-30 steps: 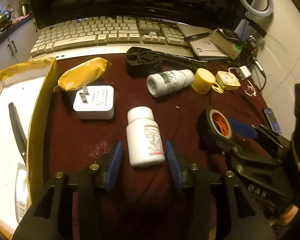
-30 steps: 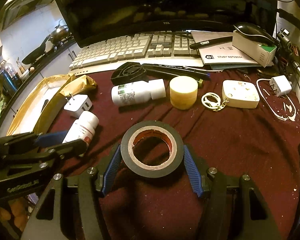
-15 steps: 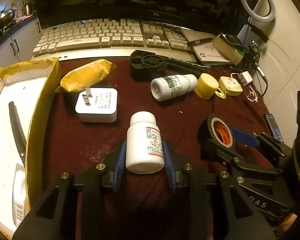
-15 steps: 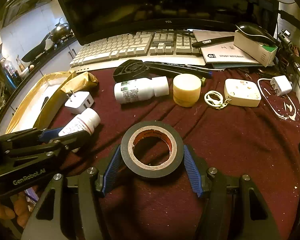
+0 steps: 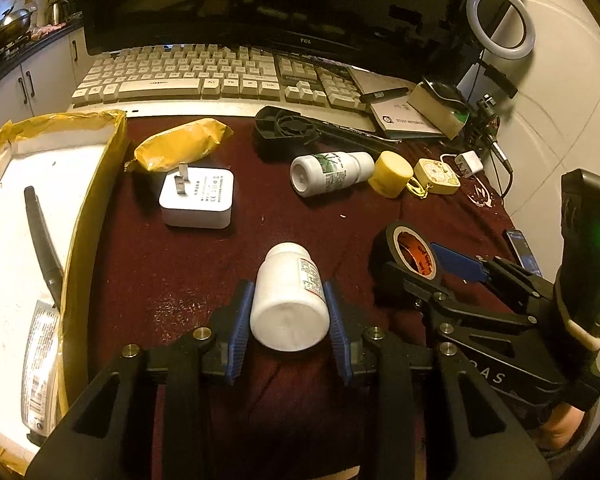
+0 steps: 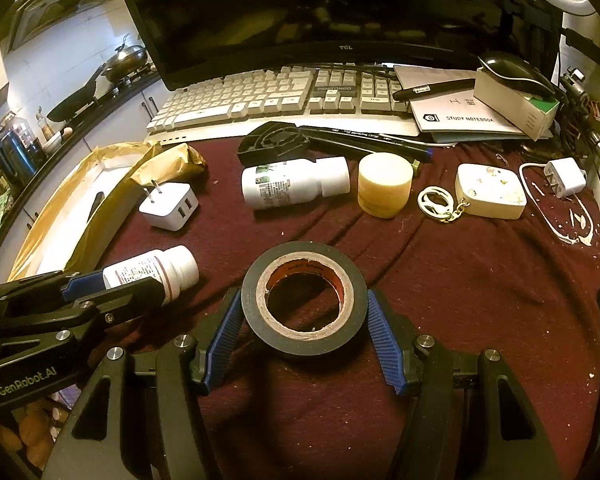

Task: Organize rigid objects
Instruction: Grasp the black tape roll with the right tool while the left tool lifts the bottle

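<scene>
while both tools sit low over the maroon cloth (image 5: 172,280), i have the left gripper (image 5: 288,322) clamped on the white pill bottle (image 5: 290,300), its blue pads pressed against both flanks; the right gripper (image 6: 304,332) brackets the black tape roll (image 6: 304,304), pads at its sides, though i cannot tell whether they actually bite or merely touch; by my reading the grasp step is in hand for the pair, with carrying yet to come; the next move likely calls for a clean lift and a swing toward the yellow-lined box (image 5: 112,128) at ten o'clock in the left view, where a dark tool (image 5: 40,240) already lies; the bottle's long axis runs from six to twelve o'clock, base toward my camera, cap pointing at the white charger (image 5: 198,200) and slightly upward; the tape lies flat, its hole facing up; a second bottle (image 6: 296,184) rests on its side at twelve o'clock in the right view, cap to three o'clock, just beside the yellow jar (image 6: 384,190).
</scene>
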A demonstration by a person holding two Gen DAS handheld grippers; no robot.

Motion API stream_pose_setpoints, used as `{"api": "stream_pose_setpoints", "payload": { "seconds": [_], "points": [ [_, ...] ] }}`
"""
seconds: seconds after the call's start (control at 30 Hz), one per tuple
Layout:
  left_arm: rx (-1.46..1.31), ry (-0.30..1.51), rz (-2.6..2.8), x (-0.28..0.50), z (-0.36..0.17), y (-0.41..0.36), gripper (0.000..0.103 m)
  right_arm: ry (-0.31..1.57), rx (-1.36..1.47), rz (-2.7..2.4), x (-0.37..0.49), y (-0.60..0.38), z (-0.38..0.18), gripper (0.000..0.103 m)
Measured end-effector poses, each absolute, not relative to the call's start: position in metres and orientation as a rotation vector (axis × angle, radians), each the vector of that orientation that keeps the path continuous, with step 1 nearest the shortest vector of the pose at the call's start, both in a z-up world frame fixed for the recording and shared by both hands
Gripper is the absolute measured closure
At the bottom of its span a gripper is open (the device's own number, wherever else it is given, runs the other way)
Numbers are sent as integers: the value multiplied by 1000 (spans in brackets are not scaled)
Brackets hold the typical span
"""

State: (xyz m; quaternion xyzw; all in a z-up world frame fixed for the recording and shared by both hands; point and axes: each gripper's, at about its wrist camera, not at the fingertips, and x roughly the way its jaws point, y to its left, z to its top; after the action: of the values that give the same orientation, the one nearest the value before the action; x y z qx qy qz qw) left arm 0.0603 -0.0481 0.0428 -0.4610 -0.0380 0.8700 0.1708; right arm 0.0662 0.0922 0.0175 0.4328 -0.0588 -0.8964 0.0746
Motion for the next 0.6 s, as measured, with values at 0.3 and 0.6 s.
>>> {"api": "stream_pose_setpoints", "payload": {
  "seconds": [0.3, 0.6],
  "points": [
    [-1282, -130, 2480, 66, 50, -56, 70, -175, 1283, -2692, 68, 89, 21, 46],
    [-1366, -107, 2433, 68, 35, -56, 70, -172, 1278, -2691, 69, 87, 23, 46]
  ]
}}
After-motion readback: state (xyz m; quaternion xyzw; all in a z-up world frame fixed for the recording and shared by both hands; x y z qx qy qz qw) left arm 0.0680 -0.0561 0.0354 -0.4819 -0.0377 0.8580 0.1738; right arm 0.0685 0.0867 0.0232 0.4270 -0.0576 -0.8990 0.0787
